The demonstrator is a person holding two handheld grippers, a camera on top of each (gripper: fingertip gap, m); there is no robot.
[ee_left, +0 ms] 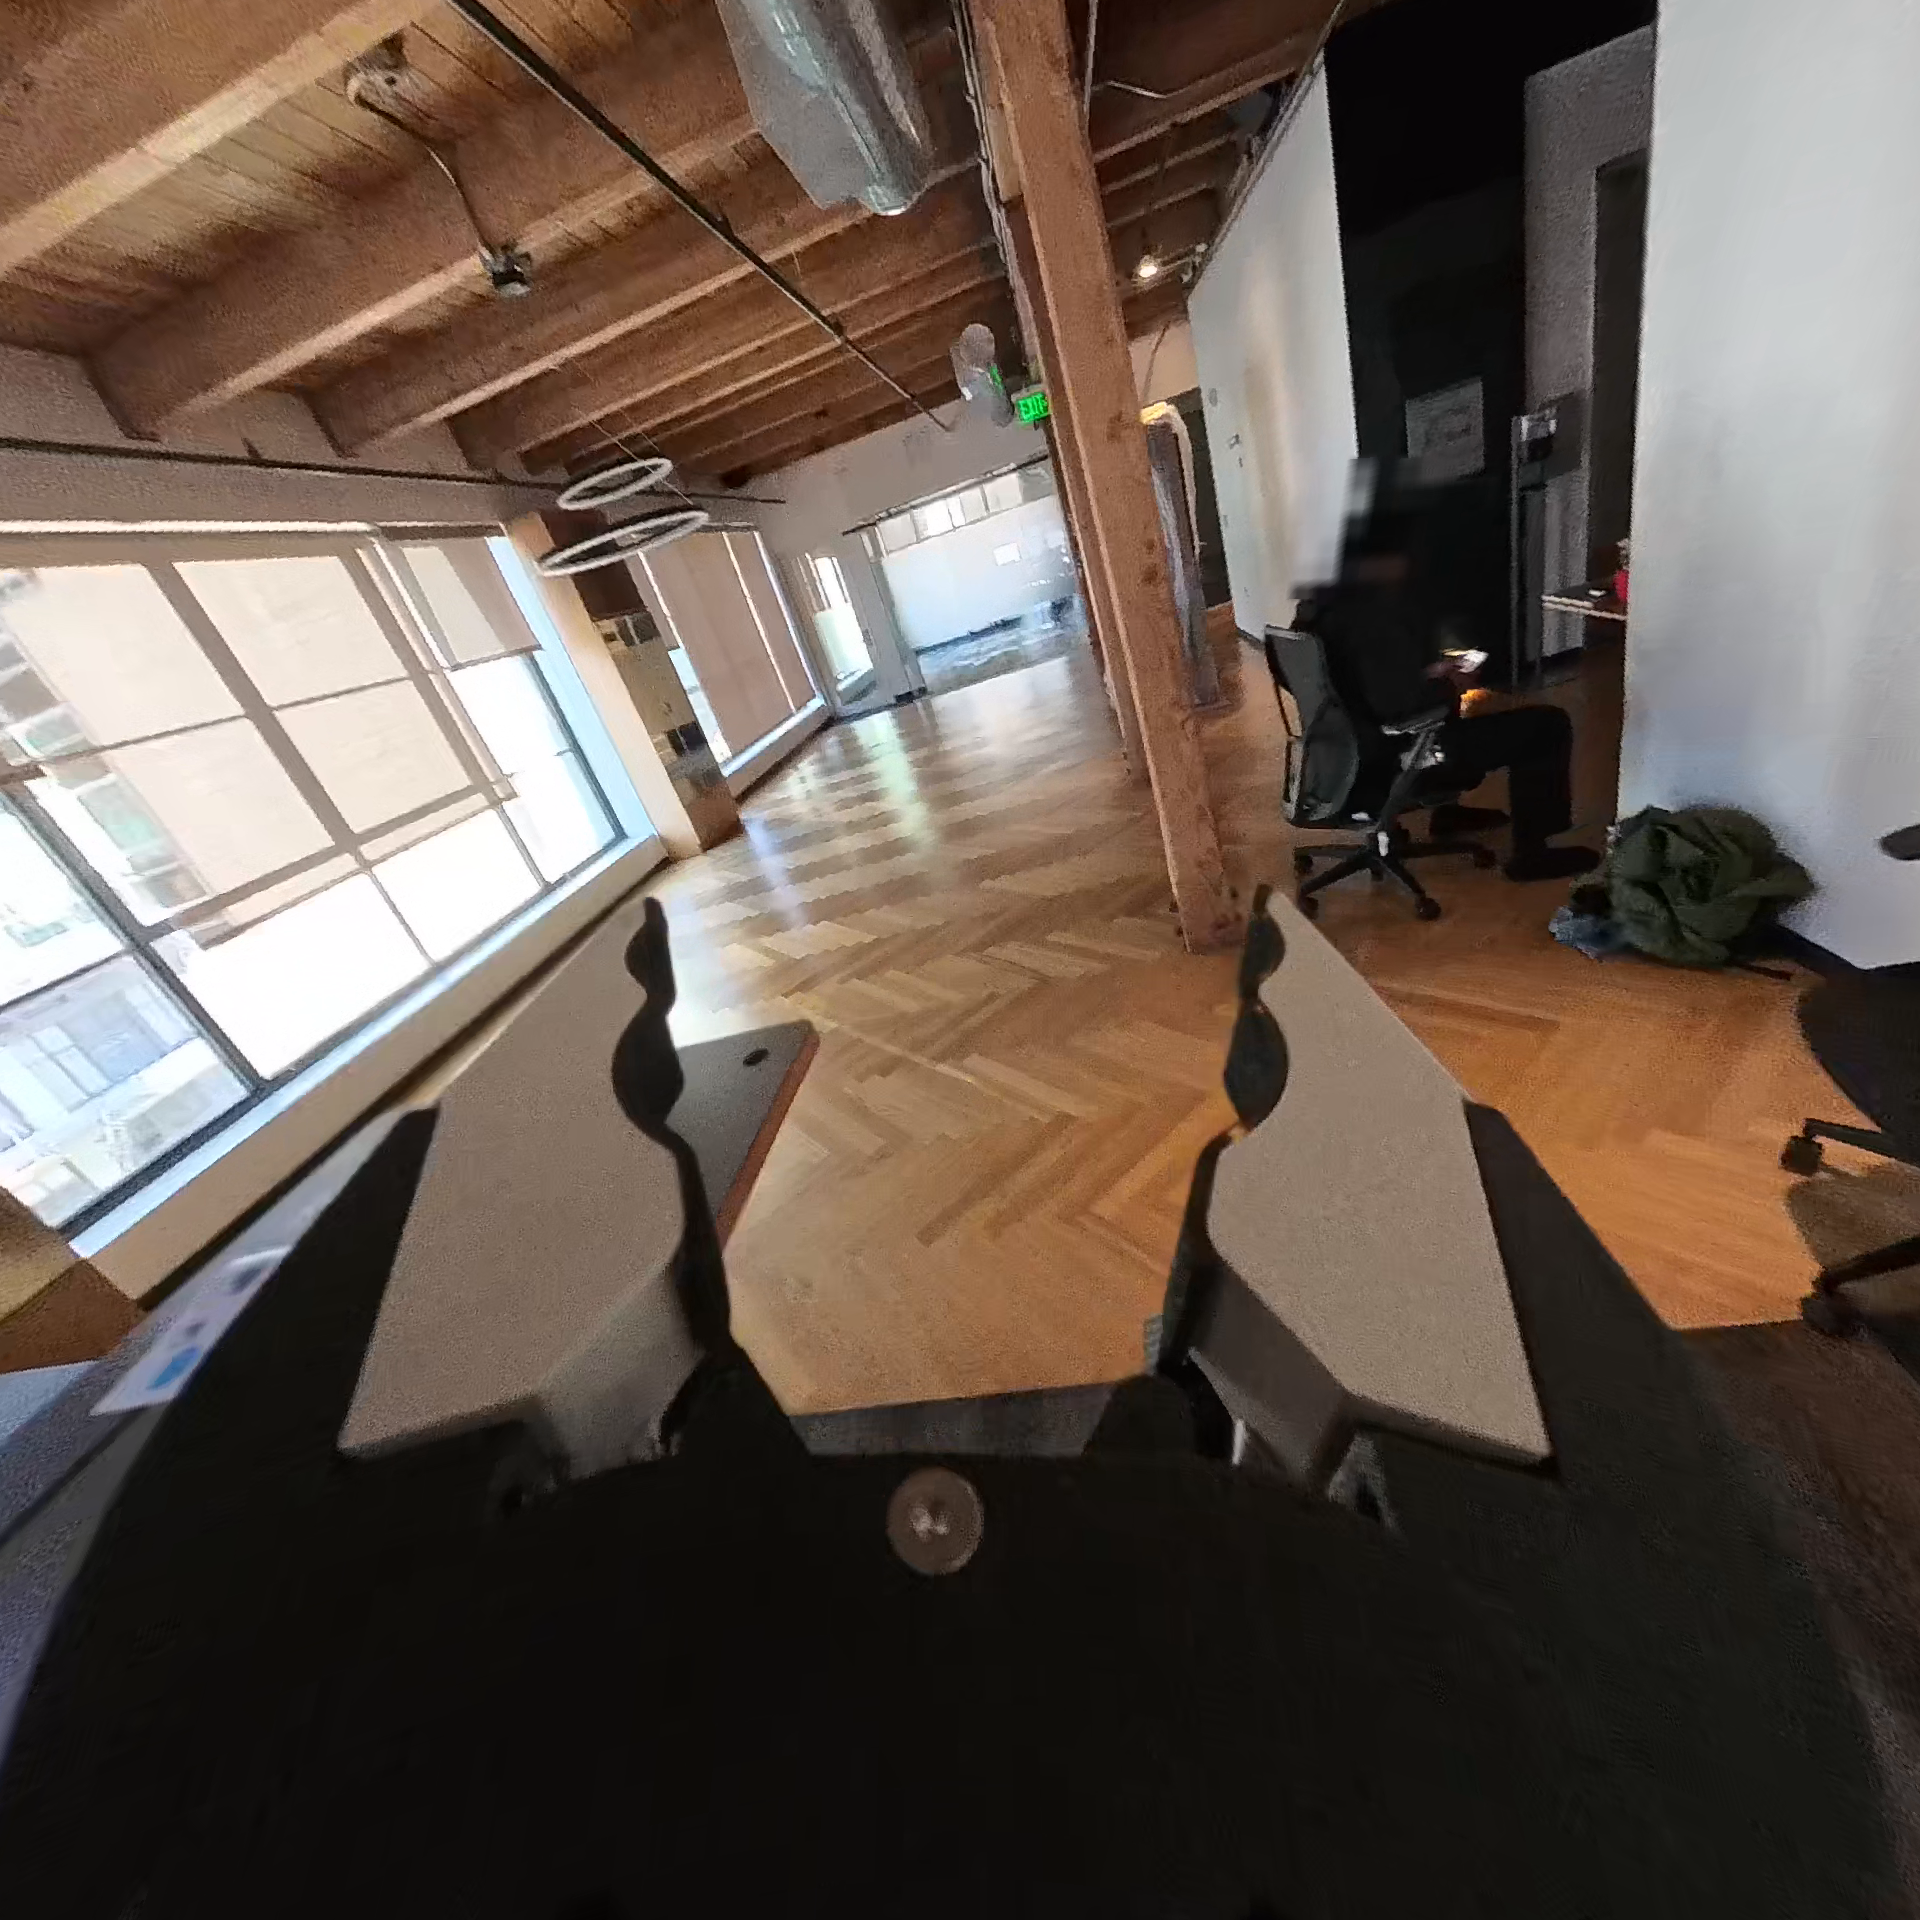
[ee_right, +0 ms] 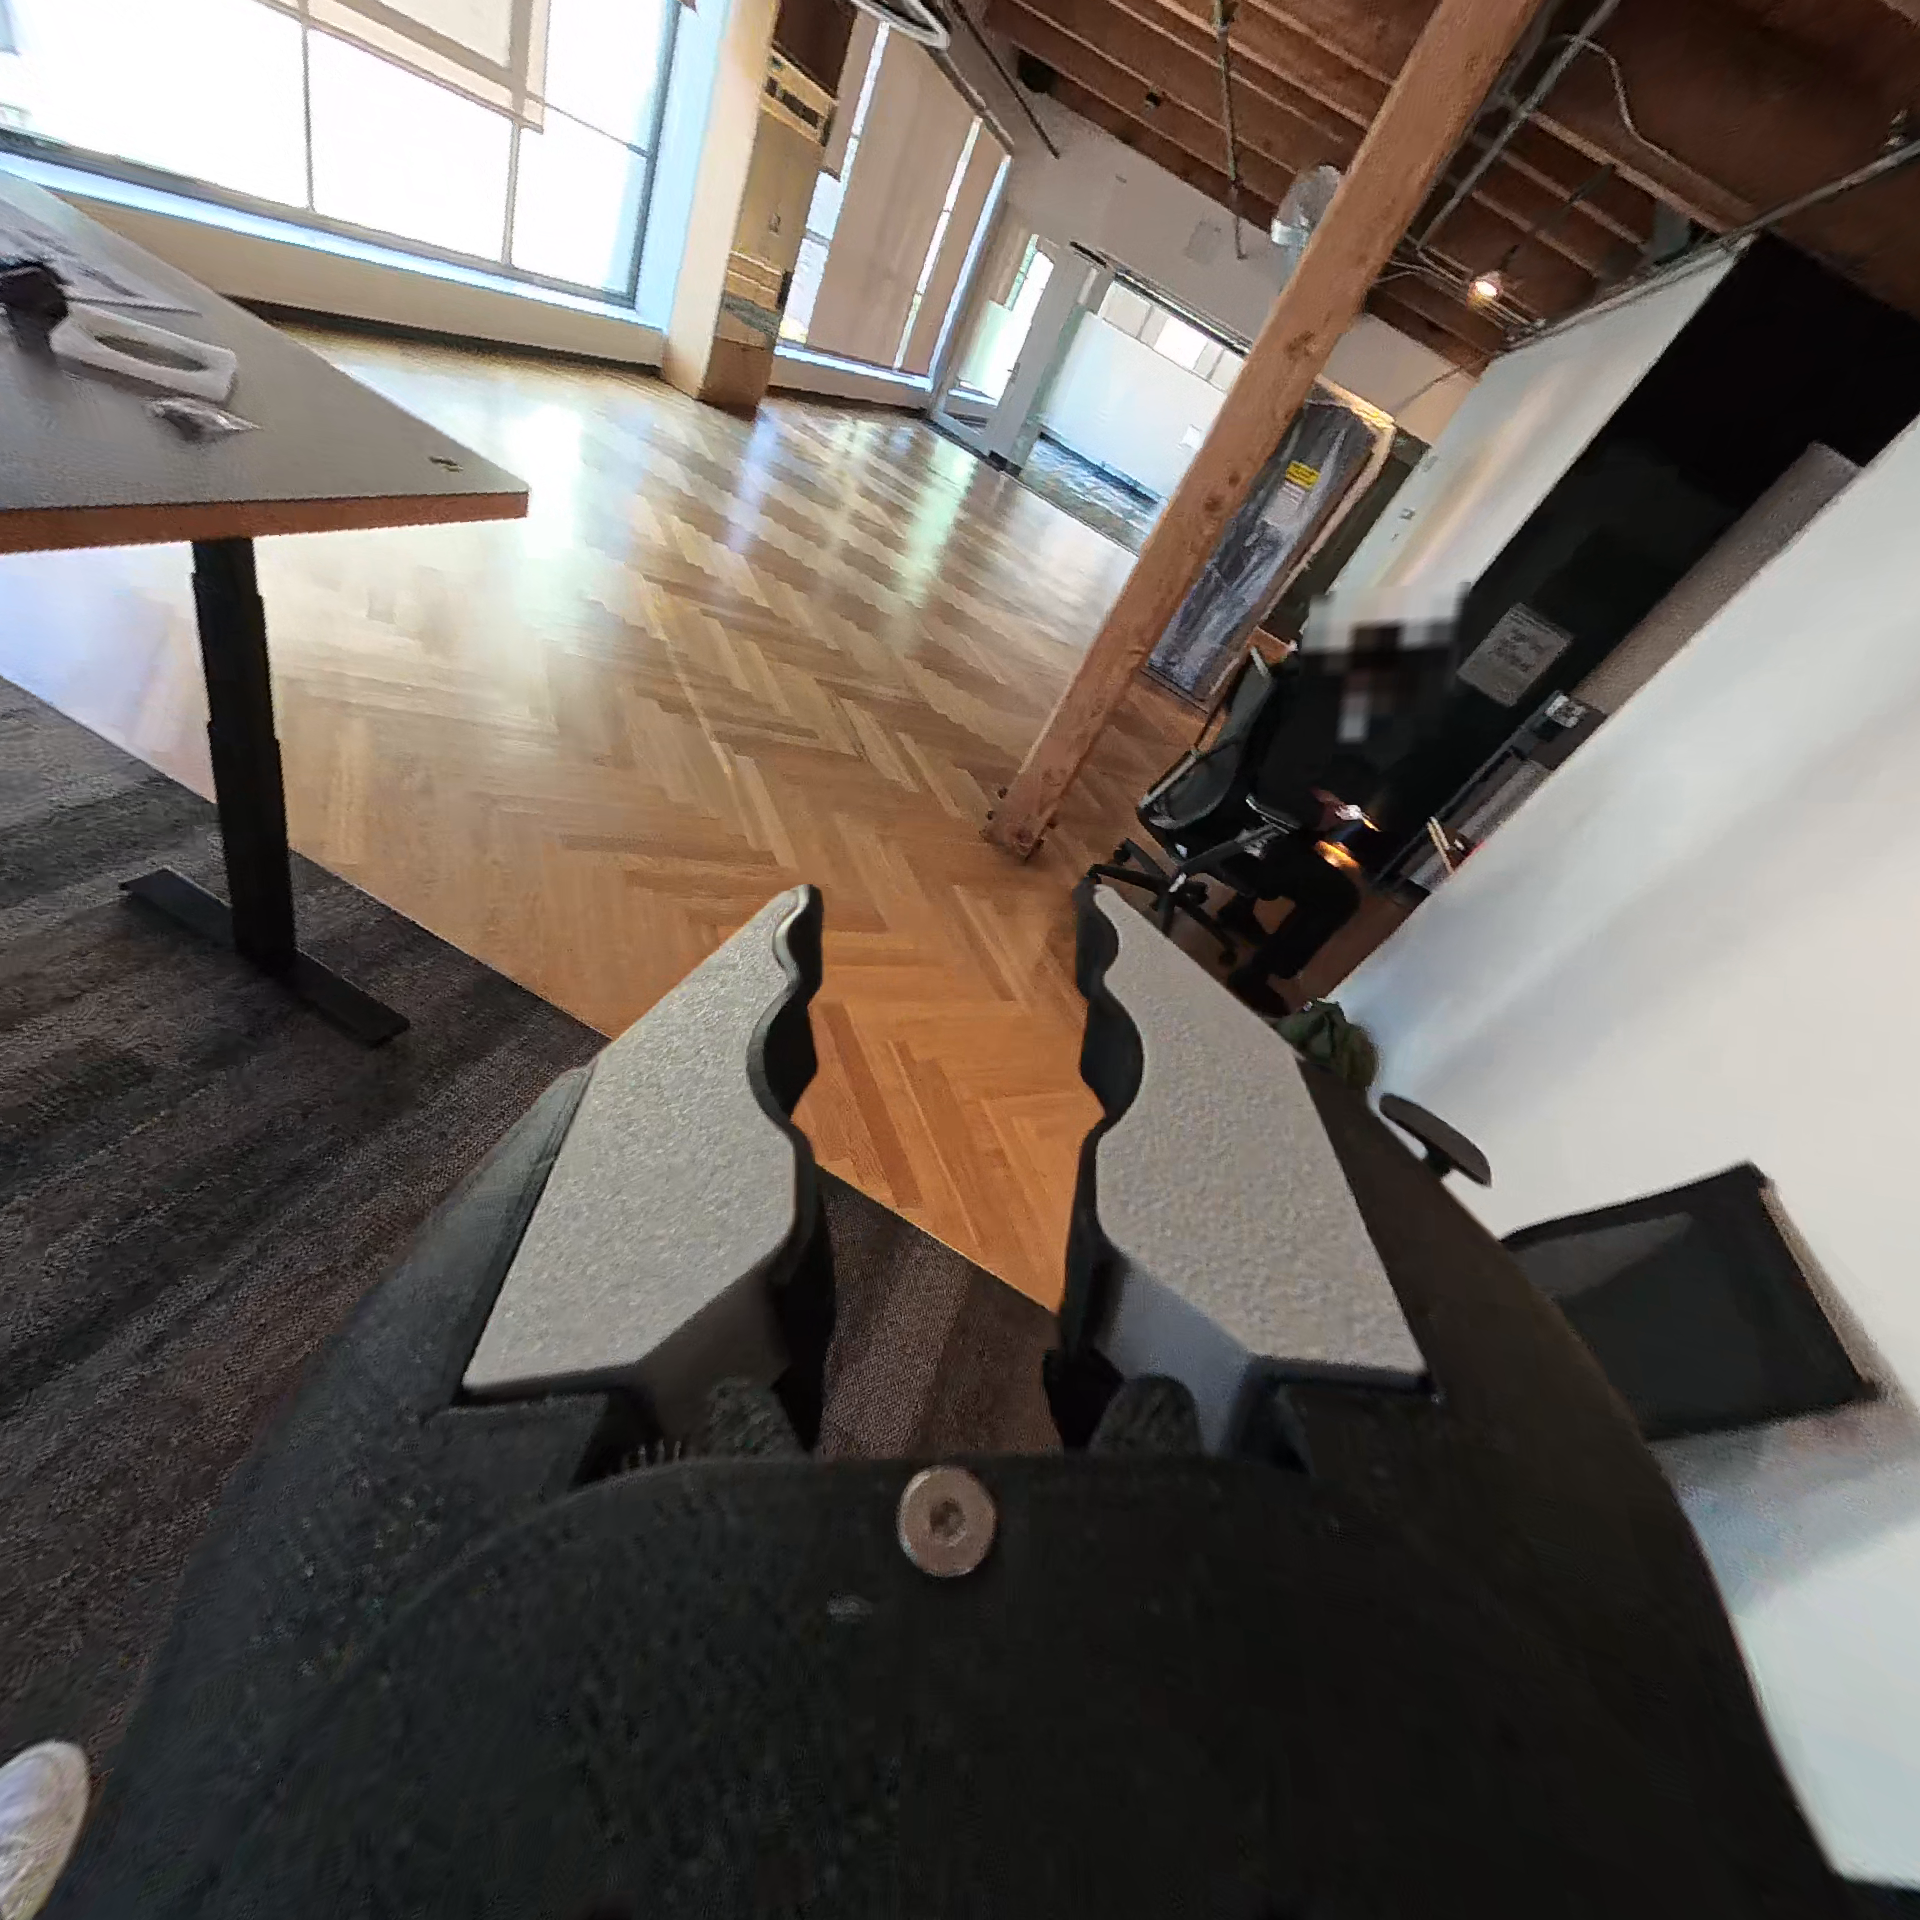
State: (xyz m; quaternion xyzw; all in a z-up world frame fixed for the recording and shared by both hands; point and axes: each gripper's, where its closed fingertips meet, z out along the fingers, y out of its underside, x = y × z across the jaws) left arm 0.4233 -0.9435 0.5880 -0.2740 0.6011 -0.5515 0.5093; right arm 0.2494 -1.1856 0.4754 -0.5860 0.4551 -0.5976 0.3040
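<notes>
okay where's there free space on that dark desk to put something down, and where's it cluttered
On the dark desk, the near corner by the wood edge and small hole is bare, right of the white flat object and small crumpled piece. The far left end is crowded. Both the left gripper and right gripper are open, holding nothing.

We see on our left gripper (ee_left: 951, 920) and right gripper (ee_right: 945, 904) grey textured fingers (ee_right: 665, 1174), wavy black pads (ee_right: 790, 1039), black bodies, one silver screw (ee_right: 947, 1522) each.
</notes>
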